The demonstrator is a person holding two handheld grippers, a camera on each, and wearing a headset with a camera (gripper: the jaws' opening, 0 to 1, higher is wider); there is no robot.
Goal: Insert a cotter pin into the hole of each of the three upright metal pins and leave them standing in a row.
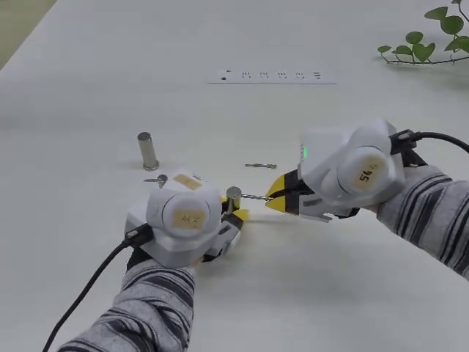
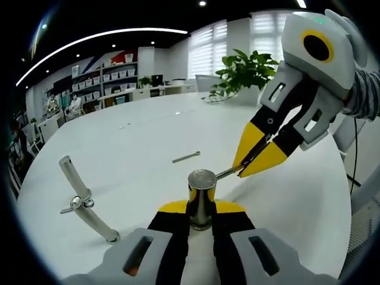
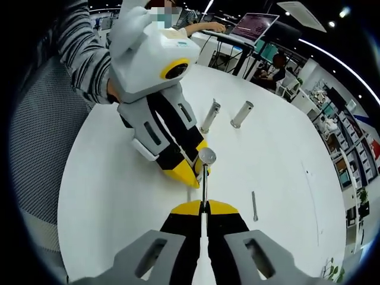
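- The left tool point(image 2: 202, 209) is shut narrowly on a metal pin point(image 2: 202, 189), gripping its lower half from both sides. The pin stands upright on the white bench point(image 1: 88, 88), near the middle and toward the near edge.
- In the head view this held pin point(image 1: 233, 196) rises just right of the left tool point(image 1: 236, 214).
- The right tool point(image 3: 203, 208) is closed tight on a cotter pin point(image 3: 204, 181), which sticks straight out from between its yellow tips.
- The cotter pin's free end point(image 1: 255, 196) meets the upper part of the held pin from the right. Whether it has entered the hole cannot be told.
- Seen from the left gripper view, the right tool point(image 2: 254, 159) comes in from the right with the cotter pin point(image 2: 225, 173) level with the pin's top.
- A second metal pin point(image 2: 98, 221) stands to the left of the held one, with a looped cotter pin point(image 2: 76, 203) crossing it at mid-height.
- A third metal pin point(image 1: 148, 150) stands upright further off and to the left, apart from the others.
- A loose cotter pin point(image 1: 261, 166) lies flat on the bench just beyond the two tools.
- A white power strip point(image 1: 271, 75) lies at the far side, and a green plant point(image 1: 432, 37) trails in at the far right.
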